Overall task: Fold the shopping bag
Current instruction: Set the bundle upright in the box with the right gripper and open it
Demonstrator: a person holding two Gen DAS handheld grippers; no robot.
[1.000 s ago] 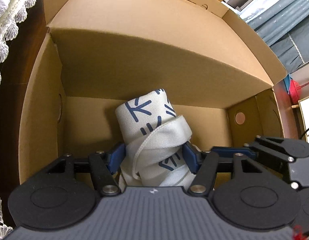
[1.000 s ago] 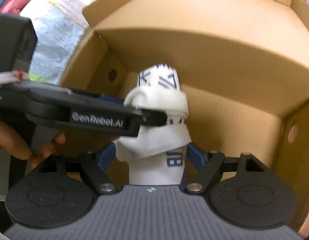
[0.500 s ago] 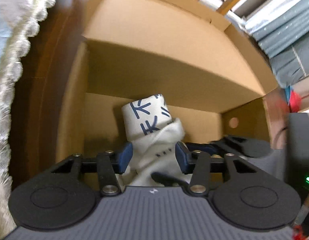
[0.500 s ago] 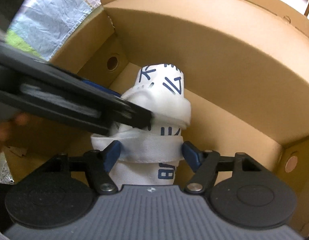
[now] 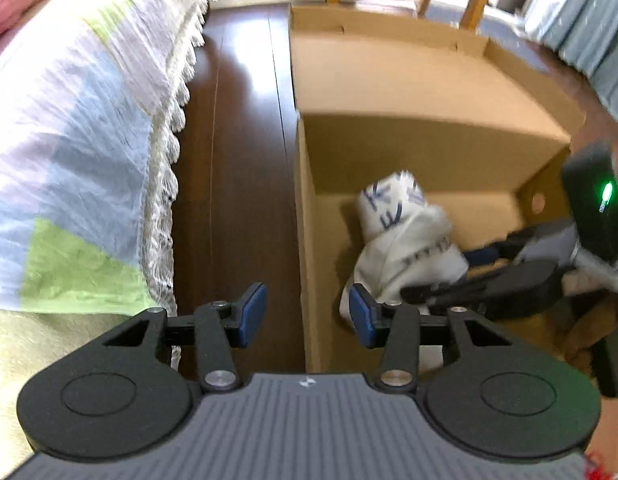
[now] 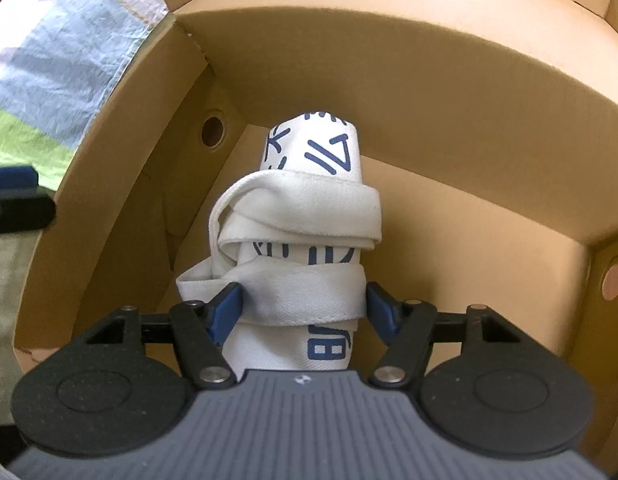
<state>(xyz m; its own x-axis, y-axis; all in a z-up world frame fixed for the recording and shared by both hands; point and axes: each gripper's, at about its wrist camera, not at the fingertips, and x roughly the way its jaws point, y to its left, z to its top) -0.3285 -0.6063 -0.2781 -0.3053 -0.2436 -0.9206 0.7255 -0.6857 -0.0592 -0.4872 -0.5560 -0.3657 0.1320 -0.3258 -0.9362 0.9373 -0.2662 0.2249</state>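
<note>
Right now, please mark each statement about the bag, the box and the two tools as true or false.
1. The bag is rolled up and wrapped by its straps. True.
2. The bag lies on the bed. False: it is inside the box.
3. The left tool holds the bag. False: nothing is between its closing jaws; the bag is off to one side of them.
4. The right tool has the bag between its jaws. True.
5. The box is closed. False: its flaps are open.
</note>
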